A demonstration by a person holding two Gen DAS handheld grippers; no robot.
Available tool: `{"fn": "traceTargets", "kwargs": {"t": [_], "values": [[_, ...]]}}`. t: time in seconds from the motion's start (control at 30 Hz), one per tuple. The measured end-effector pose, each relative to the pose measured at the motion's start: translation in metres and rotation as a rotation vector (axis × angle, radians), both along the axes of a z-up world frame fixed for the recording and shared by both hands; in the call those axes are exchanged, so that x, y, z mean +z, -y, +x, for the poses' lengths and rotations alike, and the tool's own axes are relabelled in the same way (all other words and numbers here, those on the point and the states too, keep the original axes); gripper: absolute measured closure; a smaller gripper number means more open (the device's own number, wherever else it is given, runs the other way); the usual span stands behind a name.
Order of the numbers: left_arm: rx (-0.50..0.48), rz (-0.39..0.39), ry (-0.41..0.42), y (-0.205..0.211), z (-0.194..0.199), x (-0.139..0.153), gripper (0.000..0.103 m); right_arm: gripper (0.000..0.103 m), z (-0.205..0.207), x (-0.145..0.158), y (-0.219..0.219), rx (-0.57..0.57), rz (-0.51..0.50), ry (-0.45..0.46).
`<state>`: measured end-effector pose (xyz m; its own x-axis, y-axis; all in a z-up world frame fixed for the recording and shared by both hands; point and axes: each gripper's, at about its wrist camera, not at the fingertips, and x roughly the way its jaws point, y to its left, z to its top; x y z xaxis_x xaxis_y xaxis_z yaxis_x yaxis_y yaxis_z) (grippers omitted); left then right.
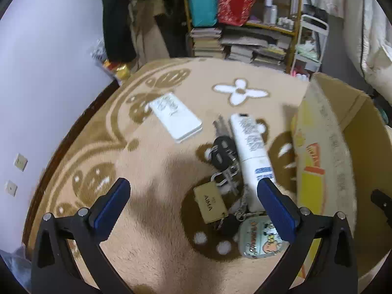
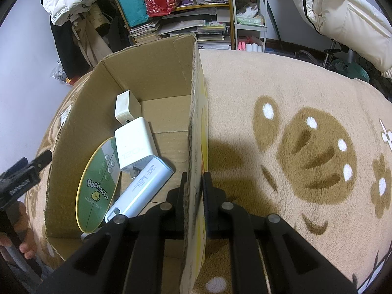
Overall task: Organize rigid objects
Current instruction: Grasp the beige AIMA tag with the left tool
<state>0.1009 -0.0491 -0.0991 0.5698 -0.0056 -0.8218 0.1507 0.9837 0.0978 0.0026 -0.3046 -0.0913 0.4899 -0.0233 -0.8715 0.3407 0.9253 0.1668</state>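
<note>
Pale wall (image 1: 49, 49), beige patterned rug (image 2: 281, 93), cluttered wooden shelf (image 1: 242, 24), white trolley (image 2: 250, 12)

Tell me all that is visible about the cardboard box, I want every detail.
The cardboard box is brown corrugated board, open at the top, standing on the beige rug. Its outer side shows yellow print. The right gripper is shut on its right wall. Inside lie two white chargers, a pale blue power bank and a green round mirror-like disc.

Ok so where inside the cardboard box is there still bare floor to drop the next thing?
The cardboard box has bare floor along its far wall and beside the wall the right gripper clamps. The opposite side is crowded: two white chargers, a blue power bank and a green round card overlap.
</note>
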Motion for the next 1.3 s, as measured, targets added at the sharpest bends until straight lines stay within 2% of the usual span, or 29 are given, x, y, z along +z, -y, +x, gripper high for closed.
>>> {"fn": "traceTargets", "kwargs": {"t": [0.2,0.3,0.37,0.5,0.63,0.73,0.83,0.97,1.07,1.1,1.17,1.3], "values": [[0.091,-0.042,-0.078,-0.021,0.009,-0.022,0.001,0.093,0.000,0.000,0.000,0.000,0.000,0.000],[0.127,-0.038,-0.097,-0.028,0.011,-0.031,0.001,0.093,0.000,-0.001,0.000,-0.001,0.002,0.001],[0.119,-0.031,-0.090,-0.028,0.011,-0.032,0.003,0.093,-0.001,-0.001,0.000,-0.001,0.002,0.001],[0.053,0.040,-0.063,-0.014,0.005,-0.033,0.008,0.093,-0.001,-0.001,-0.001,-0.001,0.002,0.001],[0.020,0.065,-0.098,-0.005,0.002,-0.043,0.014,0.093,-0.001,-0.001,0.000,-0.001,0.003,0.001],[0.023,0.044,-0.130,-0.007,0.003,-0.049,0.024,0.093,-0.001,-0.001,0.000,-0.001,0.003,0.001],[0.018,-0.008,-0.159,-0.010,0.003,-0.051,0.039,0.093,-0.001,-0.001,0.000,0.000,0.002,0.001],[-0.006,-0.093,-0.207,-0.010,0.000,-0.054,0.072,0.093,-0.001,-0.001,0.000,0.000,0.003,0.001],[-0.022,-0.101,-0.214,-0.006,-0.002,-0.054,0.081,0.093,0.000,-0.001,0.001,0.000,0.003,0.001],[-0.033,-0.110,-0.221,-0.005,-0.002,-0.054,0.096,0.093,-0.001,-0.001,0.000,0.000,0.003,0.001],[-0.046,-0.142,-0.241,-0.004,-0.004,-0.053,0.101,0.093,0.000,-0.001,0.000,0.000,0.002,0.001],[-0.071,-0.107,-0.227,0.002,-0.007,-0.050,0.101,0.093,-0.001,-0.001,0.000,0.000,0.004,0.001]]}}
